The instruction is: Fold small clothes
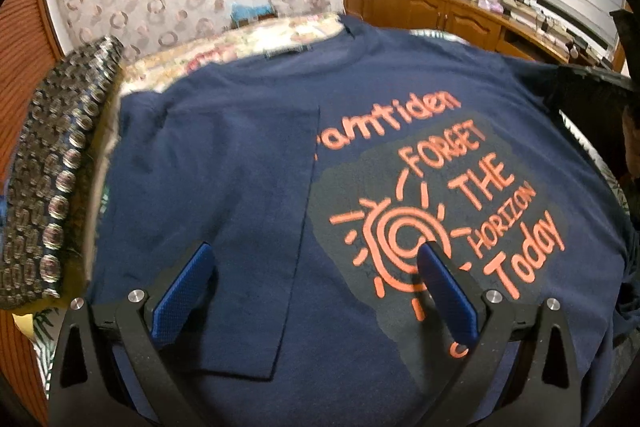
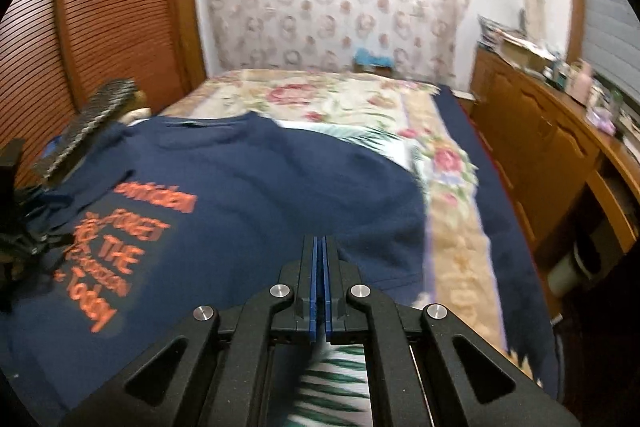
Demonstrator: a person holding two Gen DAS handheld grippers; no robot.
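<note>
Left tongs (image 1: 316, 255) agape over T-shirt (image 1: 248, 163)

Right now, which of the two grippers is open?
The left gripper: its blue fingers stand wide apart above the navy T-shirt, one by the orange sun print. The right gripper has its fingers pressed together.

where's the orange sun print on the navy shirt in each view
Left wrist: orange sun print sits lower centre on the navy t-shirt, partly behind the left gripper.
Right wrist: only a blurred trace at far left, beside "THE".
Shared landmark: the orange word "Today".
</note>
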